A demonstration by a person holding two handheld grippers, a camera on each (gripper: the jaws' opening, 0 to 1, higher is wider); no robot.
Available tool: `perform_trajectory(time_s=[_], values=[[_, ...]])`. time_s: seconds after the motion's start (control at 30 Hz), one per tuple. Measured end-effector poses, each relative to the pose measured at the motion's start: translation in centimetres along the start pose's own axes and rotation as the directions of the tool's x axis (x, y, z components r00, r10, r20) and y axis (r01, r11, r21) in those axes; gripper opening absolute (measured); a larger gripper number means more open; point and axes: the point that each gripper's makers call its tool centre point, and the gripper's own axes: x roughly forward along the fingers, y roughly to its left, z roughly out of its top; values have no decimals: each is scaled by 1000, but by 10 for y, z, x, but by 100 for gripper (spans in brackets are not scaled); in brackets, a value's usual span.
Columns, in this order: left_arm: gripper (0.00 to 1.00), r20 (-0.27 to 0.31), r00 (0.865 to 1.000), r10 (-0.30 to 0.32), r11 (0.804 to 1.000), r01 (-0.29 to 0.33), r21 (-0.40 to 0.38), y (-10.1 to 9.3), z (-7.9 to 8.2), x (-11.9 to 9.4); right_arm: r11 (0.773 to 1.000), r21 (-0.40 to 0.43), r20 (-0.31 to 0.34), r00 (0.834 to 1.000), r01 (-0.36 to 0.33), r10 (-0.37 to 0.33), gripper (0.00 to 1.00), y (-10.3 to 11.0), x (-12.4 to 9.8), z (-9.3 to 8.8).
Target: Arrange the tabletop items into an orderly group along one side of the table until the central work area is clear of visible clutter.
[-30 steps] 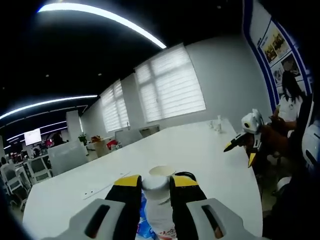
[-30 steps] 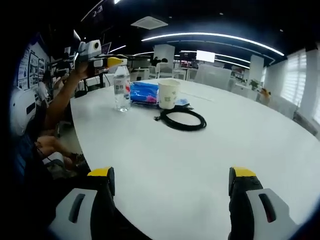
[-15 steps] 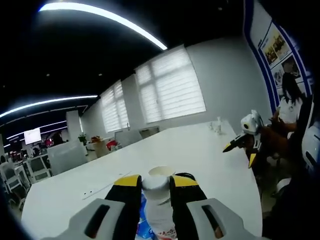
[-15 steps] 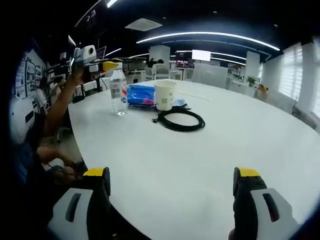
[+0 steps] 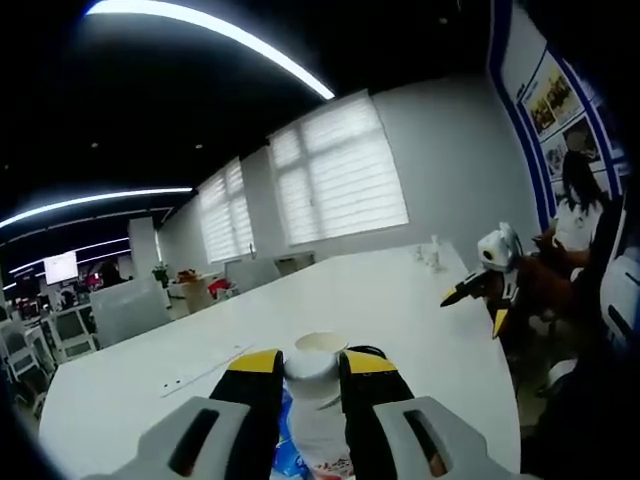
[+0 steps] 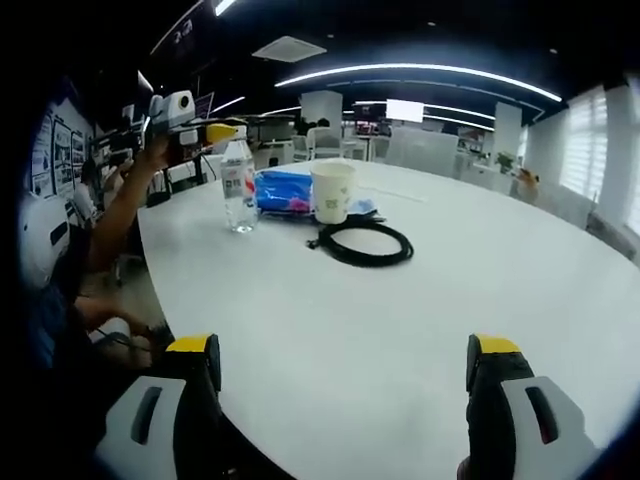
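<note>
Almost nothing has changed over the last second: both views have drifted slightly with my hands, while the things on the table [image 6: 420,330] sit where they were.

Going left to right in the right gripper view, the left tool [image 6: 215,130] is up at the neck of the water bottle [image 6: 237,185], which stands upright near the table's edge. Just beside it lies a blue packet [image 6: 283,190], then a paper cup [image 6: 332,192] stands in front of the packet's right end, and a coiled black cable [image 6: 360,243] lies just in front of the cup. They already form a loose group at one side; the broad middle of the table looks bare.

In the left gripper view, the left tool [image 5: 310,362] is clenched on the bottle cap [image 5: 312,362], jaws pressed against it on both sides, with the cup's rim [image 5: 322,341] just beyond. The right tool [image 5: 478,290] shows further right, over the table edge. In its own view the right tool [image 6: 342,352] is released, jaws wide apart, grasping nothing, low over the near table edge.

My worry is the grip: I hold the bottle only by its cap, so a quick swing could let it pivot or slip. It also stands close to the edge and to the cup, so a careless sideways move could knock the cup over or drop the bottle off the table.
</note>
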Motion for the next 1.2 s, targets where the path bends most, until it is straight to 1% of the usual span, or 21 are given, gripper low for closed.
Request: perform_trajectory(time_s=[0.17, 0.33, 0.4, 0.5, 0.6, 0.67, 0.77, 0.83, 0.9, 0.97, 1.1, 1.2], values=[[20, 4, 1000, -3, 1000, 3, -8, 2, 0, 0, 1000, -8, -4, 1000, -5, 5, 100, 0, 2, 1], [20, 15, 999, -42, 999, 42, -15, -2, 0, 0, 1000, -11, -9, 1000, -3, 3, 100, 0, 3, 0], [20, 20, 999, -41, 999, 42, -24, 0, 1, -1, 1000, -12, -8, 1000, -2, 2, 100, 0, 3, 1], [20, 44, 997, -59, 997, 61, -38, 1, 4, -2, 1000, -13, -9, 1000, -2, 2, 100, 0, 3, 0], [19, 90, 991, -100, 994, 104, -39, -1, 12, -8, 1000, -13, -10, 1000, 1, -1, 100, 1, 3, 0], [21, 99, 986, -134, 991, 135, -12, -1, 14, -12, 1000, -12, -10, 1000, 2, -2, 100, 1, 2, 0], [21, 80, 986, -147, 989, 148, 3, 0, 9, -17, 1000, -13, -9, 1000, 2, -2, 100, 2, 2, 0], [22, 78, 985, -154, 988, 155, 6, 0, 6, -19, 1000, -14, -9, 1000, 1, -2, 100, 2, 2, 1], [23, 80, 981, -174, 985, 174, 12, -3, 4, -22, 1000, -17, -9, 1000, 2, -2, 100, 2, 3, 2], [26, 79, 981, -179, 984, 178, 16, -3, 2, -23, 1000, -18, -8, 1000, 1, -1, 100, 3, 3, 3], [26, 68, 978, -200, 980, 199, 21, -6, -3, -25, 1000, -23, -6, 1000, 0, -1, 100, 5, 3, 4], [29, 67, 976, -209, 978, 208, 20, -6, -7, -26, 1000, -24, -7, 1000, 1, -1, 100, 6, 2, 4]])
